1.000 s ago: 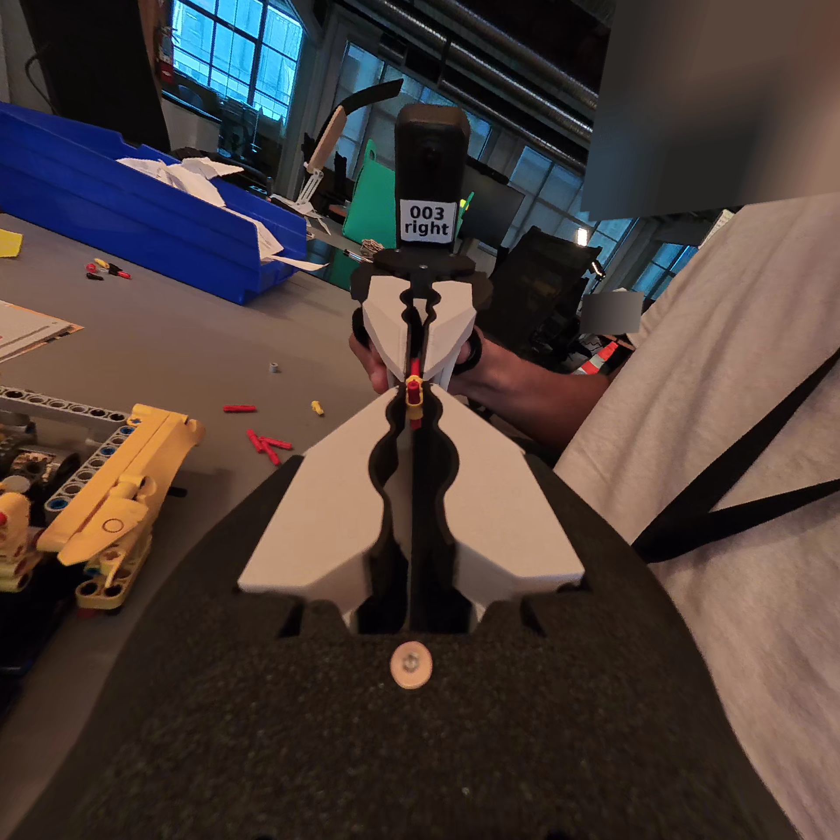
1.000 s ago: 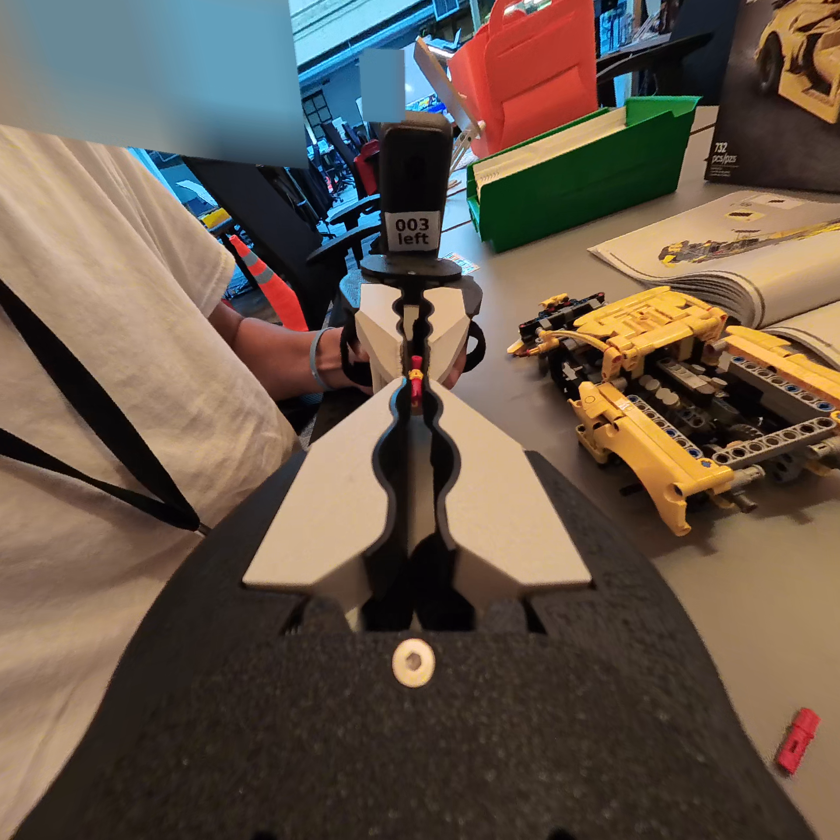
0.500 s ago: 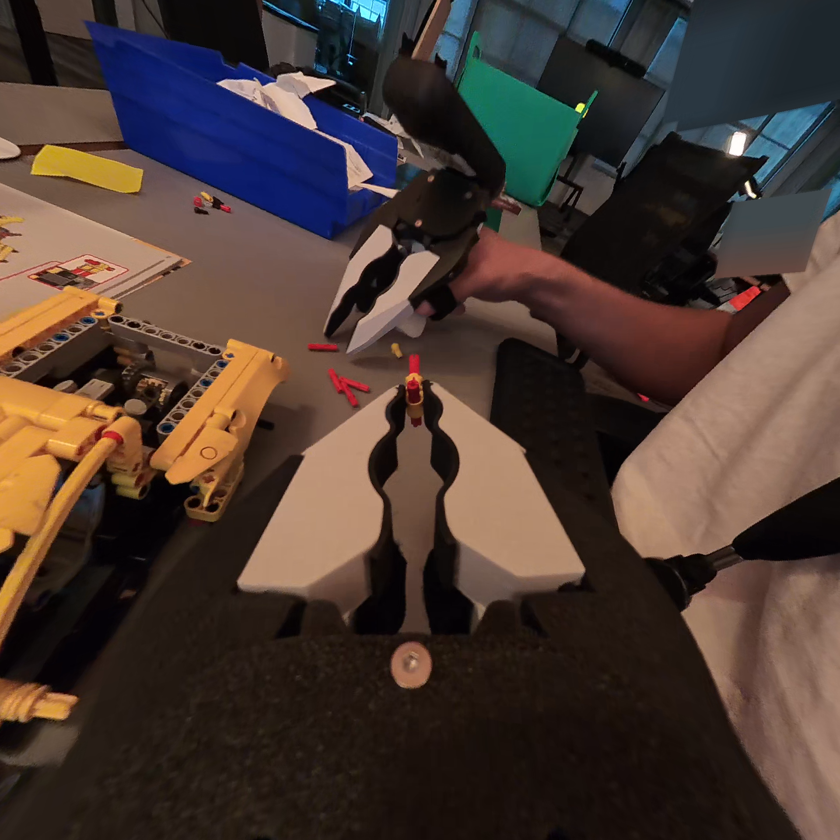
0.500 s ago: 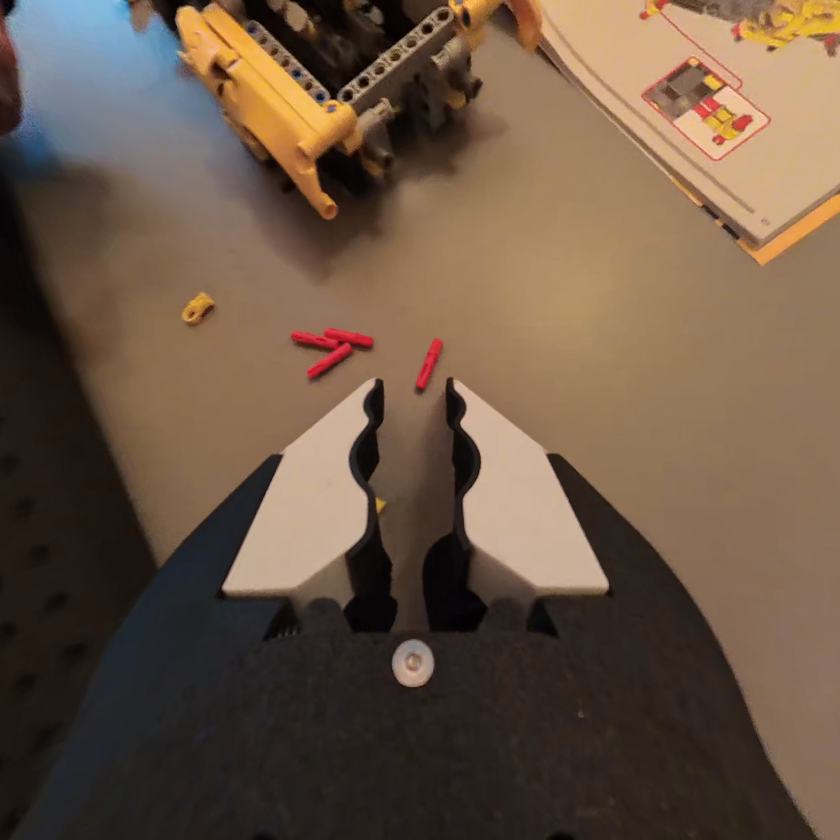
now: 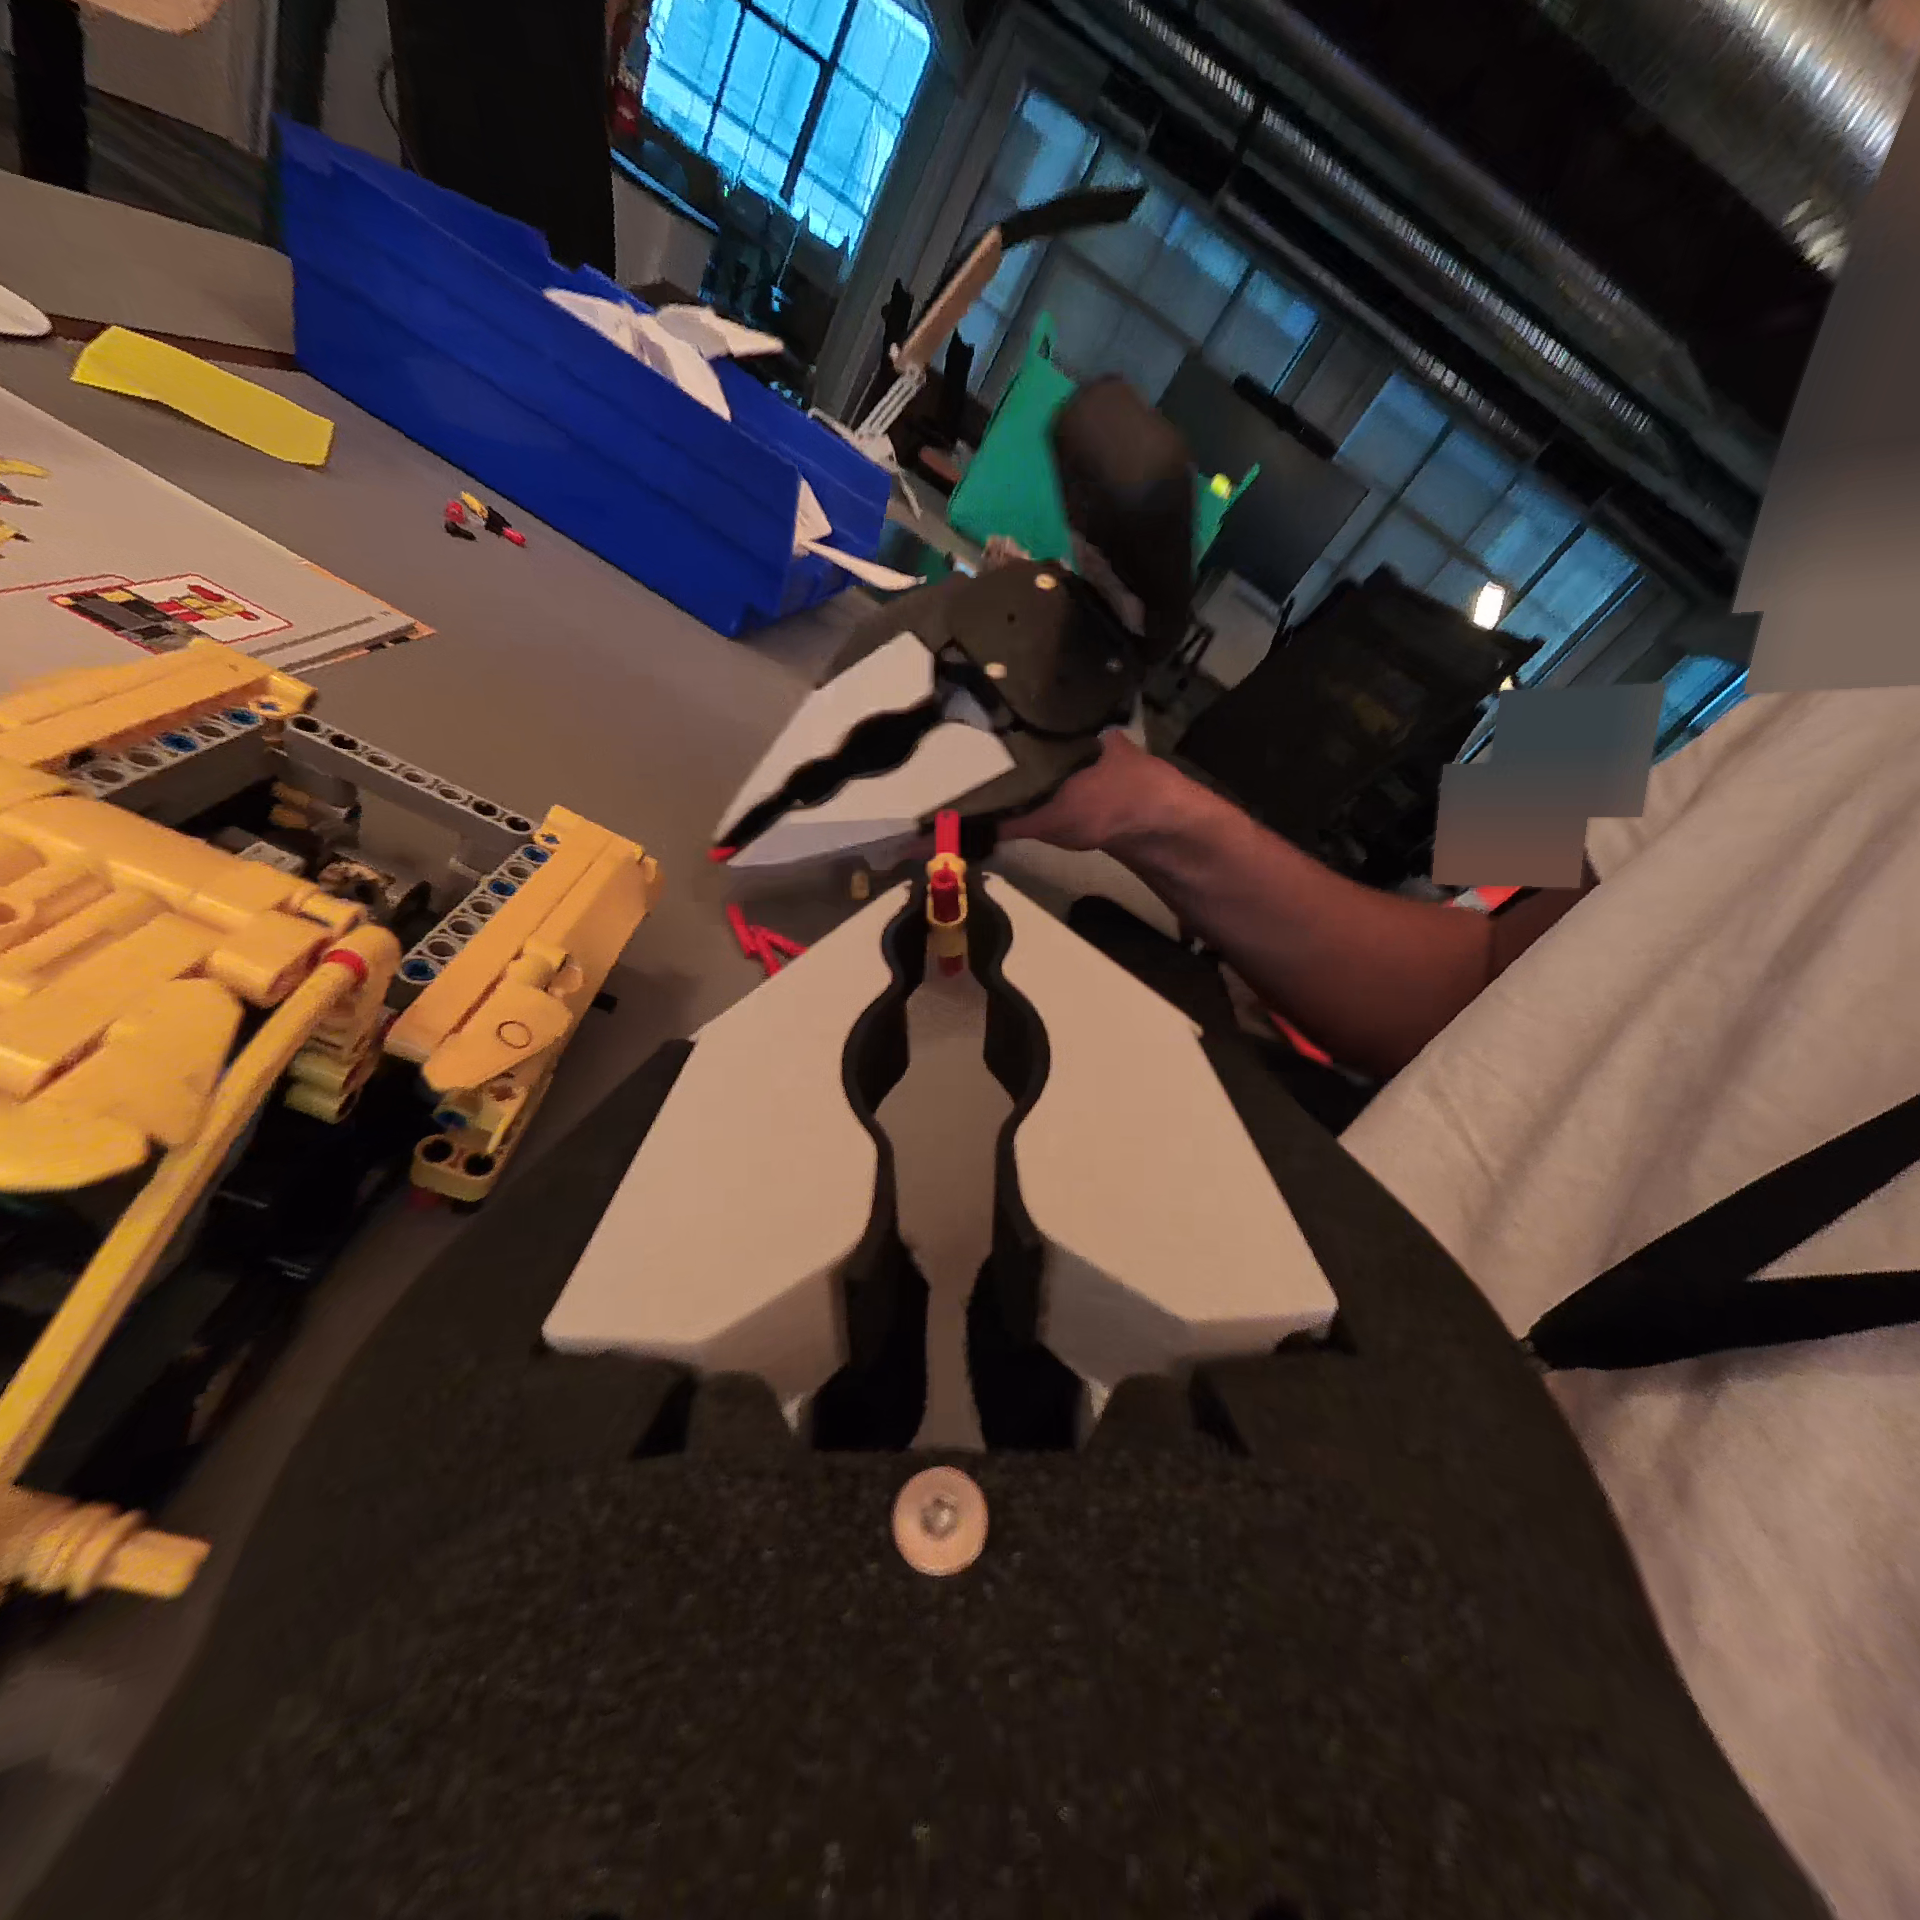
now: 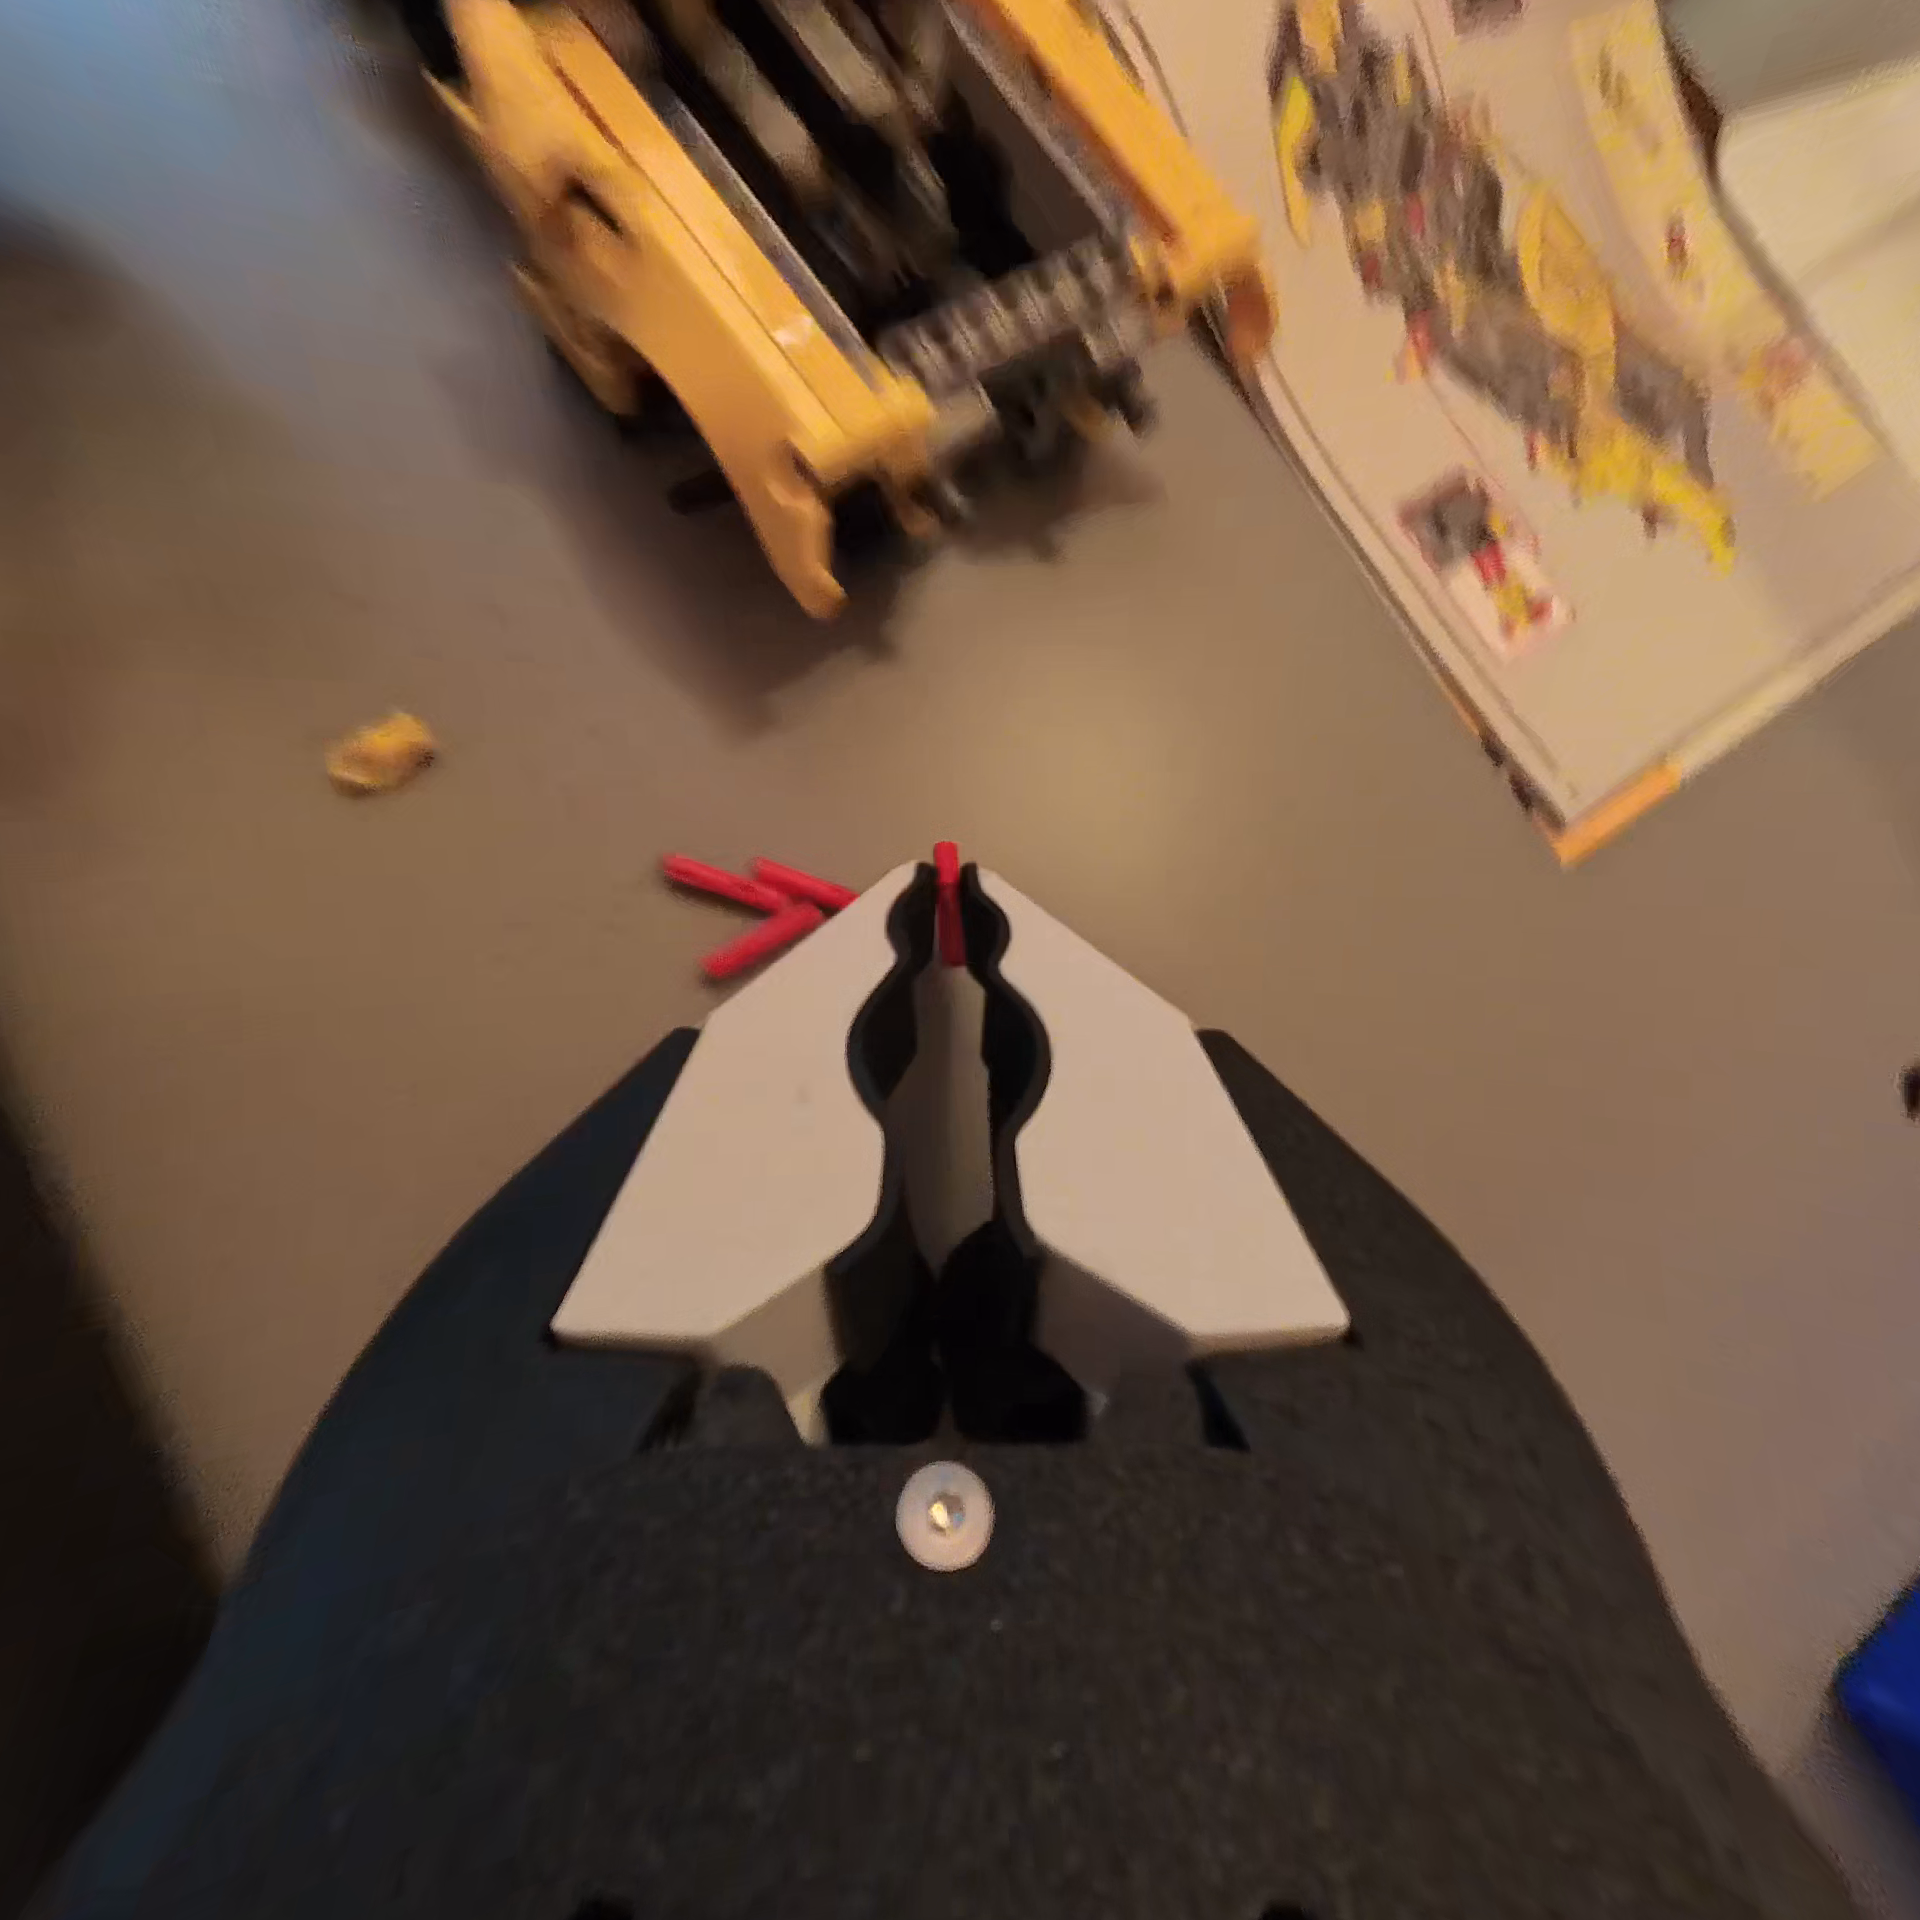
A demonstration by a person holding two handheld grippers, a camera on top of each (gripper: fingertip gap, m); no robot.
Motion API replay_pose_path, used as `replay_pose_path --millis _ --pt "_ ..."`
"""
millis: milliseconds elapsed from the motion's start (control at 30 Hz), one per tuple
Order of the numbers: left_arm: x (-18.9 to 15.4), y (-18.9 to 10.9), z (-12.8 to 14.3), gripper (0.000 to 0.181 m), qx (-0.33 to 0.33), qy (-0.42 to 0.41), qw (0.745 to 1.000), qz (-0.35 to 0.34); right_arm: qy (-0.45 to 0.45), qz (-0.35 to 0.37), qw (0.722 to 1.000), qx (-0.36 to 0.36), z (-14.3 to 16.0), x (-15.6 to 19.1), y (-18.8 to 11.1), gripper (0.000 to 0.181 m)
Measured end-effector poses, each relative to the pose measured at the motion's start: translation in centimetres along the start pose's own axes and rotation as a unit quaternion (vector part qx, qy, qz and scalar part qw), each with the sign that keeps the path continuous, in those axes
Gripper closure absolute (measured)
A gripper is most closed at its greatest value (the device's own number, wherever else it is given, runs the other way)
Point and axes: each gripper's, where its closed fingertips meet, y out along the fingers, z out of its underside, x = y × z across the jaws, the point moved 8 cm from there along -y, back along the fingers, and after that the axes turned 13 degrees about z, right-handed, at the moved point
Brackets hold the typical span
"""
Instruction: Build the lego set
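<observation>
My left gripper (image 5: 943, 902) is shut on a small yellow connector with a red pin (image 5: 943, 906) through it, held above the table. My right gripper (image 6: 943, 891) is shut on a red pin (image 6: 945, 902) just above the grey table; it also shows in the left wrist view (image 5: 732, 847), pointing down at the table with a red tip at its end. The yellow lego car (image 5: 197, 935) sits to the left in the left wrist view and at the top of the right wrist view (image 6: 769, 312).
Loose red pins (image 6: 758, 909) and a small yellow piece (image 6: 379, 750) lie on the table. An open instruction booklet (image 6: 1558, 416) lies right of the car. A blue bin (image 5: 540, 395) stands behind, with small pieces (image 5: 483, 520) before it. The person's torso is at right. There is about 15 cm between the tips of the two grippers. From either gripper's tips it is about 10 cm to the small yellow piece (image 6: 379, 750).
My right gripper, open half a second ago over the loose red pins, has shut on one red pin. My left gripper has tilted up again, still holding the connector.
</observation>
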Motion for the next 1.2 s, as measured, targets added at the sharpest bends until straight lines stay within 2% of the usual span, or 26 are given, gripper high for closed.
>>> replay_pose_path --millis 67,167,267,333,467,633,1200 --pt "0.2 -0.6 -0.4 0.175 -0.035 -0.022 0.999 0.013 -0.035 -0.034 0.997 -0.065 -3.0 1.3 -2.3 0.178" --pt "0.5 -1.4 -0.9 0.175 -0.083 -0.060 0.994 0.046 -0.140 -0.031 0.976 -0.162 -8.0 4.1 -5.7 0.178" --pt "0.4 -1.5 -1.0 0.175 -0.097 -0.069 0.991 0.061 -0.231 0.027 0.955 -0.185 -10.6 5.7 -7.0 0.178" --pt "0.3 -1.5 -1.0 0.175 -0.098 -0.067 0.991 0.067 -0.245 0.036 0.951 -0.184 -11.5 6.3 -7.1 0.178" --pt "0.3 -1.3 -0.9 0.175 -0.097 -0.073 0.990 0.066 -0.321 0.087 0.926 -0.179 -11.6 7.3 -6.5 0.178" --pt "0.7 -1.3 -0.8 0.175 -0.109 -0.102 0.986 0.073 -0.370 0.130 0.903 -0.174 -11.2 8.5 -5.6 0.178" --pt "1.3 -1.4 -0.5 0.175 -0.123 -0.140 0.980 0.071 -0.407 0.180 0.877 -0.181 -11.3 8.6 -5.0 0.178"
